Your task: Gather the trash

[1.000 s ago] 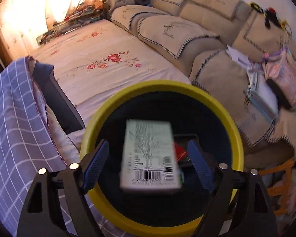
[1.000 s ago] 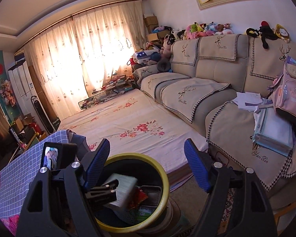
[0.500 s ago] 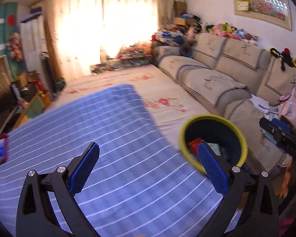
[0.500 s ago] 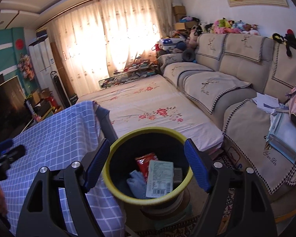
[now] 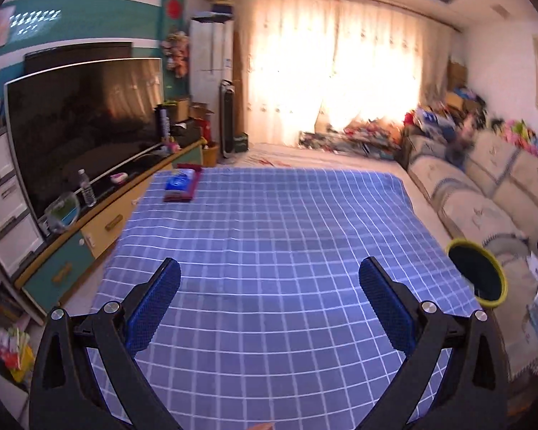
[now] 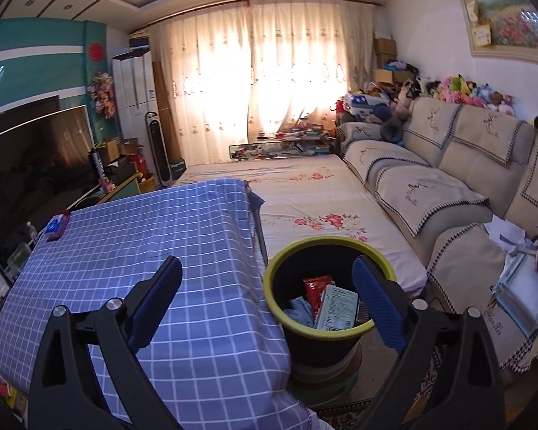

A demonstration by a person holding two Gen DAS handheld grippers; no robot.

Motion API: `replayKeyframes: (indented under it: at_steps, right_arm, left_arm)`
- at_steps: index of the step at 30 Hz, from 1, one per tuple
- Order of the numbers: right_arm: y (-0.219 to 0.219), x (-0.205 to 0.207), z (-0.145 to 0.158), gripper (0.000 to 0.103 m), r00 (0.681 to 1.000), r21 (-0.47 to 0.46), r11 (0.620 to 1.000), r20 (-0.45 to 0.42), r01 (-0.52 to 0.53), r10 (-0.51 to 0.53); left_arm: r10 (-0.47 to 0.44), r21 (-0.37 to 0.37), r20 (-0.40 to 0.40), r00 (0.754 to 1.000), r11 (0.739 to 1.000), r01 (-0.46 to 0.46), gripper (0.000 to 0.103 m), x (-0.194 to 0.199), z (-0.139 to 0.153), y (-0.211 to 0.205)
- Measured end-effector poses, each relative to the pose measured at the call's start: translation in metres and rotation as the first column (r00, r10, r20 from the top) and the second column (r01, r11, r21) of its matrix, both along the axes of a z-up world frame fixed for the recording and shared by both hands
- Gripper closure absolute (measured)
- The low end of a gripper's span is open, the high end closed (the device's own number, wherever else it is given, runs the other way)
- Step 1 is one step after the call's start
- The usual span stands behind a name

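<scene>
2 handheld grippers look out over a living room. The left gripper (image 5: 269, 288) hovers above a tabletop (image 5: 269, 236) covered in a blue cloth with a white grid, its 2 blue-padded fingers (image 5: 154, 301) spread wide with nothing between them. It points toward the far left corner of the cloth, where a small blue packet (image 5: 178, 181) lies on a dark red flat item (image 5: 182, 193), the only things on the surface. Judging by the aim, these may be the next pieces to collect.

The right gripper (image 6: 267, 299) is also empty, fingers (image 6: 376, 308) spread apart, and hangs at the tabletop's right edge, near and above a black bin with a yellow rim (image 6: 279, 268). The bin stands on the floor right beside the table, between it and a low bed, probably so trash can be dropped straight from the edge. Inside lie the collected pieces: a red wrapper (image 6: 315, 288), a pale printed box (image 6: 337, 308) leaning against the wall, and something grey-blue (image 6: 299, 310).

Around the table, a large dark television (image 5: 82, 125) sits on a long cabinet to the left. Bright curtains (image 6: 258, 82) glow at the far wall. A floral-sheeted bed (image 6: 315, 208) and a beige sofa (image 6: 448, 168) with stuffed toys along its back fill the right side.
</scene>
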State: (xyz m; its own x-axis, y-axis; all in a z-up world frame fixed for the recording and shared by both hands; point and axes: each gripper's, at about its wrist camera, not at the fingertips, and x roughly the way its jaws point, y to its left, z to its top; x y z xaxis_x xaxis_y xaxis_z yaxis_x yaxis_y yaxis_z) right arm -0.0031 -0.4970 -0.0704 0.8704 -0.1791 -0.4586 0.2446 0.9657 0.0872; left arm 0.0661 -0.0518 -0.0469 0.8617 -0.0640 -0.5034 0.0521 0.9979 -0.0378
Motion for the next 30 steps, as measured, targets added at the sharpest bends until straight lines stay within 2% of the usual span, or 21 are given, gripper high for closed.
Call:
replayKeyframes:
  at_steps: [6,15,30]
  right_arm:
    - [0.026,-0.022,0.015,0.010,0.999,-0.025,0.999,0.029,-0.036,0.037]
    - [0.042,-0.034,0.027,0.009,0.997,-0.031,0.998,0.047,-0.063,0.065]
    - [0.043,-0.028,0.026,0.009,0.996,-0.018,0.997,0.046,-0.073,0.074]
  left_arm:
    - [0.021,-0.006,0.071,0.997,1.000,-0.021,0.005,-0.024,0.017,0.018]
    - [-0.002,-0.019,0.076,0.997,1.000,0.004,0.005,-0.050,0.013,0.014]
    - [-0.004,-0.012,0.089,0.996,1.000,0.005,0.005,-0.056,0.018,0.002]
